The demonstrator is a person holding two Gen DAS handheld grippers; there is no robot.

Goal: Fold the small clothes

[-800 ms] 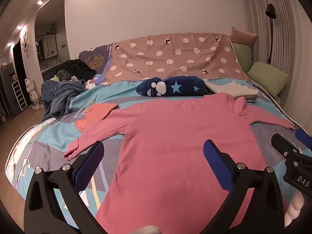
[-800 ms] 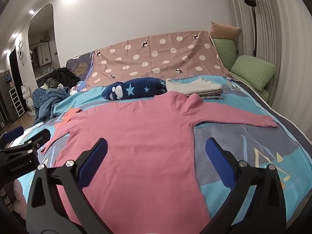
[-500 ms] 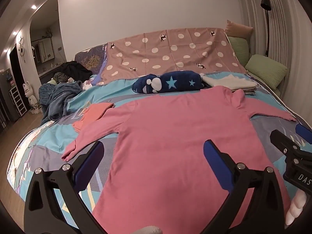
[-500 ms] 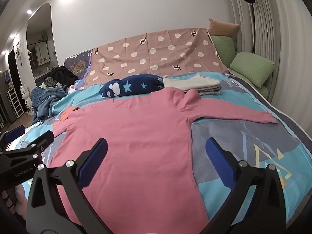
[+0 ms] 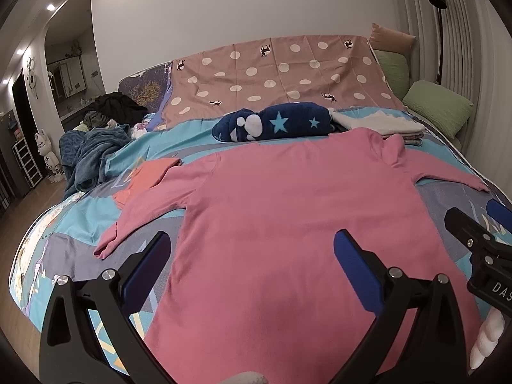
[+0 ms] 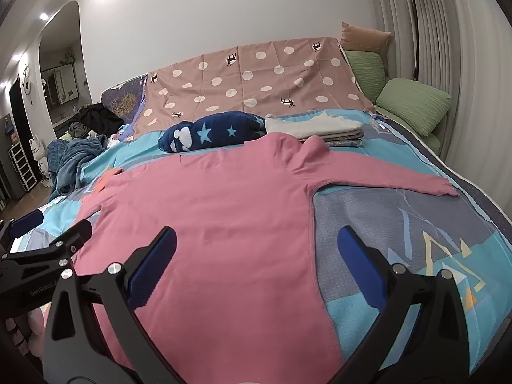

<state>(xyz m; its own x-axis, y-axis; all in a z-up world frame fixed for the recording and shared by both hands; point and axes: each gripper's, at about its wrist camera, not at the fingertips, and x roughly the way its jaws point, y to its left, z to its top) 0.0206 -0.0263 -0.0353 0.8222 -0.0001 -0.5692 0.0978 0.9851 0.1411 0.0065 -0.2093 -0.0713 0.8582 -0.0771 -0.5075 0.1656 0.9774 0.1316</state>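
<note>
Pink top (image 5: 288,224): long-sleeved, spread flat on the bed (image 5: 80,211), collar toward the headboard, both sleeves out to the sides, hem at the near edge.

Left gripper (image 5: 249,256): jaws wide apart, nothing between the blue pads, hanging over the lower left part of the top, not touching it.

Right gripper (image 6: 256,252): likewise spread wide and empty, above the top's lower right side seam; one pad over pink cloth, the other over bare bedspread.

Behind the collar: navy star blanket (image 5: 275,121), rolled; just beside it, a folded stack (image 5: 380,124), pale piece on top. Spotted sheet (image 5: 281,73) draped over the headboard. Green pillows (image 5: 438,108) at the far right.

Left view only: orange garment (image 5: 144,182) lying flat, the top's left sleeve resting over its near edge; the left cuff in full; a gloved fingertip at the lower right edge under the right gripper. In the right view just a corner of the orange piece shows.

Right view only: the right sleeve whole to its cuff (image 6: 448,188), and the triangle print on the bedspread beside the seam; the left gripper's arm shows at the left edge.

Both views: blue-grey heap (image 6: 70,156) at the bed's far left.
</note>
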